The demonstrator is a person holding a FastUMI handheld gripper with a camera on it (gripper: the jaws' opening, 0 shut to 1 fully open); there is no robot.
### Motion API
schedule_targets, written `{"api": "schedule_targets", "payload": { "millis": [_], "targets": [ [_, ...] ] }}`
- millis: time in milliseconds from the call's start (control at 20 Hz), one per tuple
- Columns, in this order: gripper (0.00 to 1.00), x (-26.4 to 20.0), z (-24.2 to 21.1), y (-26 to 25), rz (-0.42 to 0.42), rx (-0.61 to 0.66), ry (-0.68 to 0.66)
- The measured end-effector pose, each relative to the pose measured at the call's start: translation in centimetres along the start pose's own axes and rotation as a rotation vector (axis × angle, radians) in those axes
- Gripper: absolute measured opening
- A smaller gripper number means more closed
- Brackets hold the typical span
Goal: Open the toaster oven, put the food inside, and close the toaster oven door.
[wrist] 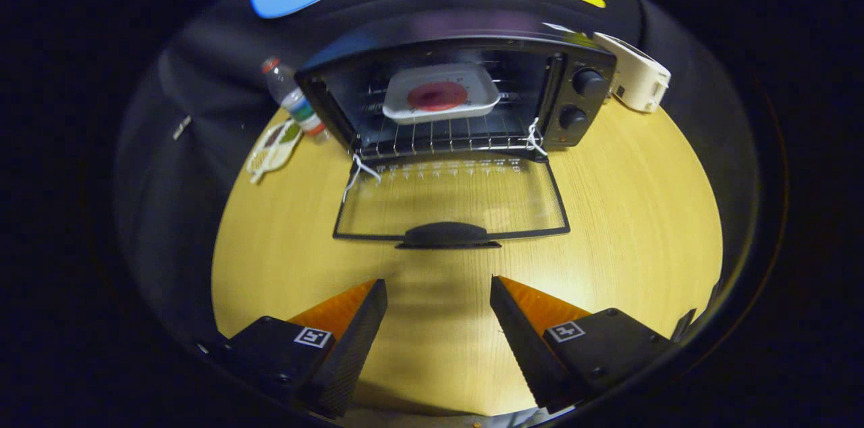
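A black toaster oven (466, 90) stands at the far side of the round wooden table (641, 225). Its glass door (451, 202) lies folded down flat toward me, with the dark handle (445, 234) at its near edge. Inside, on the wire rack (445, 134), sits a white tray (442, 96) holding a round reddish piece of food (437, 96). My gripper (439, 287) is open, with nothing between its fingers. It hovers over bare table a short way in front of the door handle.
A plastic water bottle (291, 98) stands left of the oven, and a flat leaf-patterned item (273, 146) lies on the table near it. A white device (634, 77) sits behind the oven's right corner. Two knobs (587, 84) are on the oven's right panel.
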State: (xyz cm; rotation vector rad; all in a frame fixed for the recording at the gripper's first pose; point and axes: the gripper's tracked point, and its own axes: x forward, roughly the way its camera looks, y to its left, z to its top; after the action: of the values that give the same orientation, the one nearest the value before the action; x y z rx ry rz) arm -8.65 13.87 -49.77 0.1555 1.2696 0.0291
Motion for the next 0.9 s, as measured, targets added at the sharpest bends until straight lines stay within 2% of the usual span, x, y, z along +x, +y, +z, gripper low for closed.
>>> {"api": "schedule_targets", "payload": {
  "millis": [200,500,750,900],
  "targets": [
    [1.0,3.2,-1.7,0.3,-0.031,-0.035,0.057],
    [1.0,6.3,0.2,-2.0,-0.085,0.042,0.048],
    [1.0,7.9,1.1,-2.1,-0.079,0.115,0.062],
    [1.0,7.3,1.5,-2.1,-0.085,0.088,0.038]
  ]
}}
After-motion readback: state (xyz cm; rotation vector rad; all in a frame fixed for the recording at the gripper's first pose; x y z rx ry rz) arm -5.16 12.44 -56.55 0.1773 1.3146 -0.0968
